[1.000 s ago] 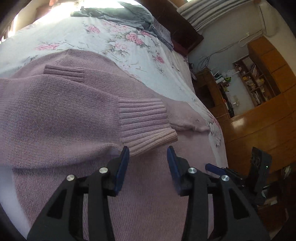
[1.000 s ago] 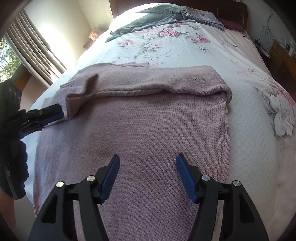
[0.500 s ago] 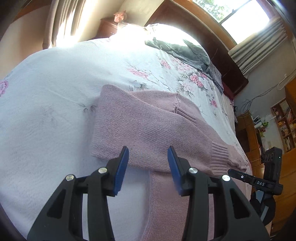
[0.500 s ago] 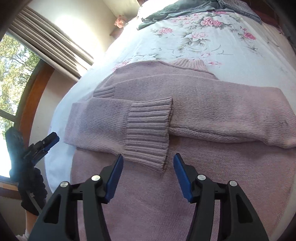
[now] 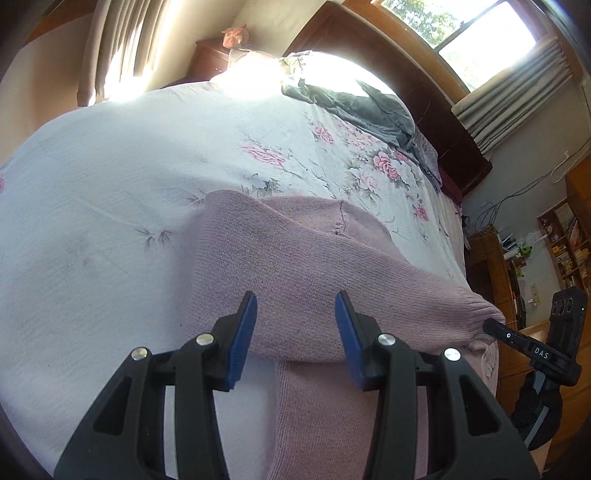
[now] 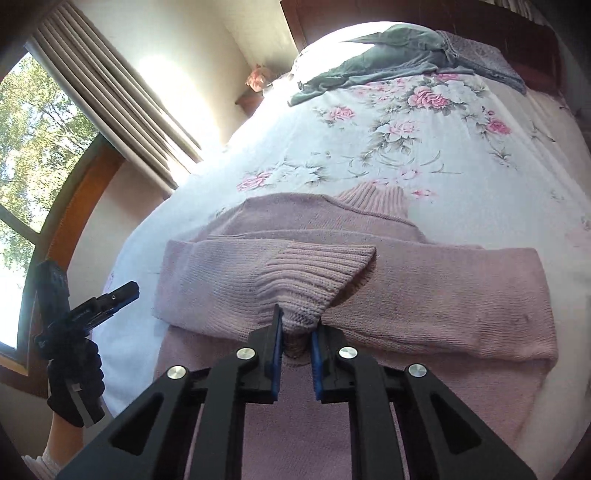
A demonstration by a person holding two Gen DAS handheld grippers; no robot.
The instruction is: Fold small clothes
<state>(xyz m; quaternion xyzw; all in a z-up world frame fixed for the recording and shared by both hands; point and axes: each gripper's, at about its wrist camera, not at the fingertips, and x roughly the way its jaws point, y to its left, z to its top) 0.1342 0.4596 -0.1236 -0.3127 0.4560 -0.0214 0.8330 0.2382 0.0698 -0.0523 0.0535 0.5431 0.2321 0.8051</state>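
While pinched, sleeve cuff [image 6: 314, 273] sits between right claw [image 6: 296, 332] pads.

You get hard daylight from the window [image 5: 476, 33] at one o'clock, glare blowing out the bed [image 5: 258, 70] at twelve, while fisheye bending and dark vignetting crowd every corner, though focus stays sharp.
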